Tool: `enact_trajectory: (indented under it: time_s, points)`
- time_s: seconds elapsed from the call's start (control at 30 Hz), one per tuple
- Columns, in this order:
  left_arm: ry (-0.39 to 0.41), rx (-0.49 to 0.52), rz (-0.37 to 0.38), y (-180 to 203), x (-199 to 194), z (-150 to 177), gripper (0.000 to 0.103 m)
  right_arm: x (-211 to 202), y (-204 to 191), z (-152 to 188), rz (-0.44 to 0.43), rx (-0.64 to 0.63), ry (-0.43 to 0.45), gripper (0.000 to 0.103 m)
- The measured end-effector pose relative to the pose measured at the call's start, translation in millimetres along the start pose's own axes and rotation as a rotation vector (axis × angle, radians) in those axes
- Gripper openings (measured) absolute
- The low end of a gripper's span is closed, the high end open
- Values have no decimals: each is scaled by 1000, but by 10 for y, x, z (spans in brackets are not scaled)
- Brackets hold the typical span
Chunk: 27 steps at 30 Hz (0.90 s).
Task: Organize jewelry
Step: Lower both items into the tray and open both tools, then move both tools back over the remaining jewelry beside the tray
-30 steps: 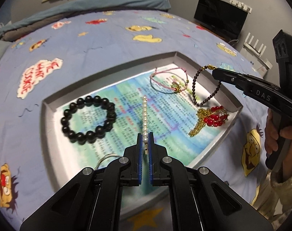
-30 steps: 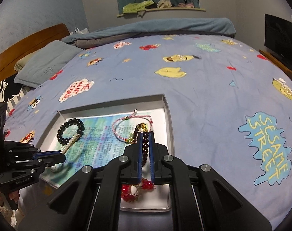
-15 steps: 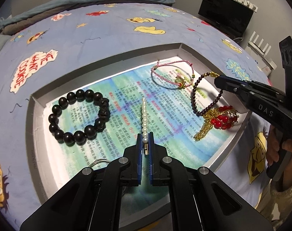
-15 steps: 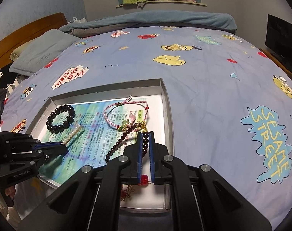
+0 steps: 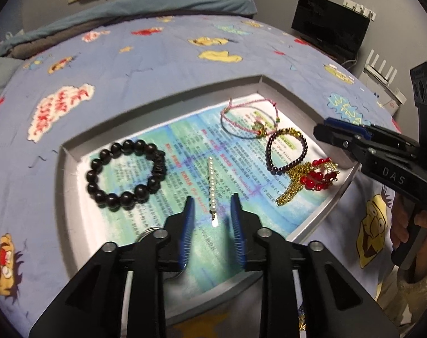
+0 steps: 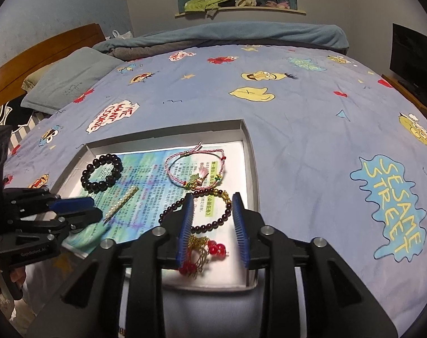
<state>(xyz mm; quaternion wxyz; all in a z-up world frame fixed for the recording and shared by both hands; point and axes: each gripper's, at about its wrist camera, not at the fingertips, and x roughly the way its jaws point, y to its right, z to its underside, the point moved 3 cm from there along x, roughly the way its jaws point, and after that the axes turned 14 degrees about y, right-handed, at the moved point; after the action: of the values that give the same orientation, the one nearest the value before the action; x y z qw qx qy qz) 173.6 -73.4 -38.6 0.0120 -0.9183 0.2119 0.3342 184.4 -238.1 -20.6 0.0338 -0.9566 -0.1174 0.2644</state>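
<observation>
A shallow grey tray (image 5: pixel 72 152) (image 6: pixel 251 152) lined with a printed sheet lies on the bed. In it lie a black bead bracelet (image 5: pixel 126 177) (image 6: pixel 102 172), a pearl hair clip (image 5: pixel 212 186) (image 6: pixel 122 203), a pink cord bracelet (image 5: pixel 248 118) (image 6: pixel 196 169), a dark purple bead bracelet (image 5: pixel 286 152) (image 6: pixel 196 211) and a red-and-gold piece (image 5: pixel 312 181) (image 6: pixel 202 253). My left gripper (image 5: pixel 212 219) (image 6: pixel 72 211) is open, with the clip's near end between its fingers. My right gripper (image 6: pixel 212 219) (image 5: pixel 337 138) is open over the purple bracelet.
A silver ring (image 5: pixel 147 231) lies by the left gripper's left finger. The tray sits on a blue cartoon bedspread (image 6: pixel 297 112). Pillows (image 6: pixel 69 79) and a wooden headboard lie at far left; a black TV (image 5: pixel 330 31) stands at the right.
Both grippers have opened. The left let go of the pearl clip, which now lies on the sheet. The right let go of the purple bracelet, which now lies as a loop in the tray.
</observation>
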Motion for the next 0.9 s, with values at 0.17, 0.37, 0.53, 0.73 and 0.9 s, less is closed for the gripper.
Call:
enact_trajectory:
  time_s: [0.17,0.37,0.53,0.73,0.9]
  points:
    - [43,4,-40,-33,-201,-9,35,-164,-31,25,-4,-2,11,43]
    - [83,-26,-83,-174,-434,24,51,-295,-101,97,-11,-16,2,50]
    - [103,-63,-109,-296,-601,80,76,-470,-130,93,-10,-27,28,71]
    - [143,-103,-157,-408,-866,202,93,-780,-182,129,8,-70,88,97]
    - [135,-136,-150,-450,-996,359,93,-956,-206,163,48,-124,109,97]
